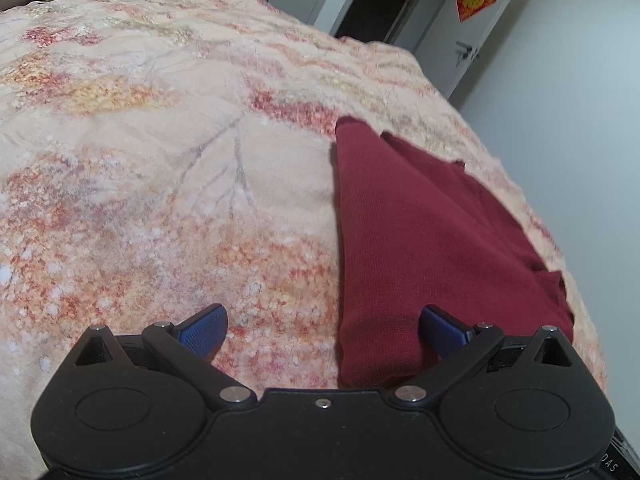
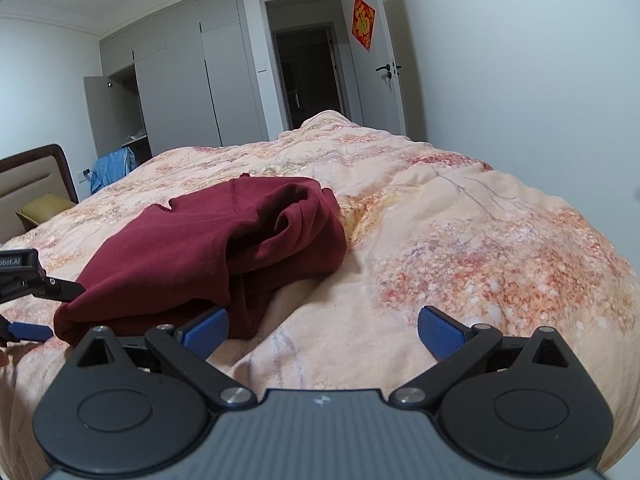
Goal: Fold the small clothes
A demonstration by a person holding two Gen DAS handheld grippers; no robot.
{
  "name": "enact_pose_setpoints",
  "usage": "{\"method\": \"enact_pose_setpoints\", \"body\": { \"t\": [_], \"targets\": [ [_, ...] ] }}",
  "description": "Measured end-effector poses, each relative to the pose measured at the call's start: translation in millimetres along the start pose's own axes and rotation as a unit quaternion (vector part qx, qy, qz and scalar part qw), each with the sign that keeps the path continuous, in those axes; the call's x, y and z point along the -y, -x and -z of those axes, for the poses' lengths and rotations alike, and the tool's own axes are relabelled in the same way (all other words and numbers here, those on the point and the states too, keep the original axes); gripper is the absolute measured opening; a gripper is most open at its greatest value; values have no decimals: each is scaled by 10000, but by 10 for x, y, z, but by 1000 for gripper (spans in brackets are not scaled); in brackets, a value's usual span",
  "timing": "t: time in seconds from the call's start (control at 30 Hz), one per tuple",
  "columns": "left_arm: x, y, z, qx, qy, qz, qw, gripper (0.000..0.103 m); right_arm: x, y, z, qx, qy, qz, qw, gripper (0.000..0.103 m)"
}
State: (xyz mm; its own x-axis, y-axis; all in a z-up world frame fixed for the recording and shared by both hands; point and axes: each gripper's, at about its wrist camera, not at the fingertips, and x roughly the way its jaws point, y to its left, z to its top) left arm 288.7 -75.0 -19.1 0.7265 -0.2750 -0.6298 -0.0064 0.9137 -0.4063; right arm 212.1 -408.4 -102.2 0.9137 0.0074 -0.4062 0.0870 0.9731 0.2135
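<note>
A dark red garment (image 1: pixel 420 232) lies folded over on the floral bedspread (image 1: pixel 160 160), right of centre in the left wrist view. My left gripper (image 1: pixel 322 330) is open just above the bed; its right finger (image 1: pixel 442 330) hovers over the garment's near edge, its left over bare quilt. In the right wrist view the same garment (image 2: pixel 208 248) sits bunched at the left, with loose folds on its right side. My right gripper (image 2: pixel 322 330) is open and holds nothing, its left finger (image 2: pixel 206 330) close to the garment's near edge. The left gripper's fingers (image 2: pixel 30 332) show at the far left edge.
The bedspread (image 2: pixel 460 240) covers a wide bed. A headboard (image 2: pixel 36 176) and olive pillow (image 2: pixel 44 210) are at the far left, a blue cloth (image 2: pixel 114 166) beyond. Grey wardrobes (image 2: pixel 180 80), a dark doorway (image 2: pixel 308 76) and a white wall stand behind.
</note>
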Motion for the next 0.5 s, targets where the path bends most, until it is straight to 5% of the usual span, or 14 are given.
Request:
{"method": "enact_pose_setpoints", "body": {
  "t": [0.2, 0.5],
  "targets": [
    [-32, 72, -107, 304, 215, 175, 9992, 102, 87, -37, -125, 67, -302, -78, 9995, 103],
    [77, -151, -263, 160, -19, 285, 9995, 102, 218, -193, -290, 111, -896, -152, 9958, 103]
  ]
}}
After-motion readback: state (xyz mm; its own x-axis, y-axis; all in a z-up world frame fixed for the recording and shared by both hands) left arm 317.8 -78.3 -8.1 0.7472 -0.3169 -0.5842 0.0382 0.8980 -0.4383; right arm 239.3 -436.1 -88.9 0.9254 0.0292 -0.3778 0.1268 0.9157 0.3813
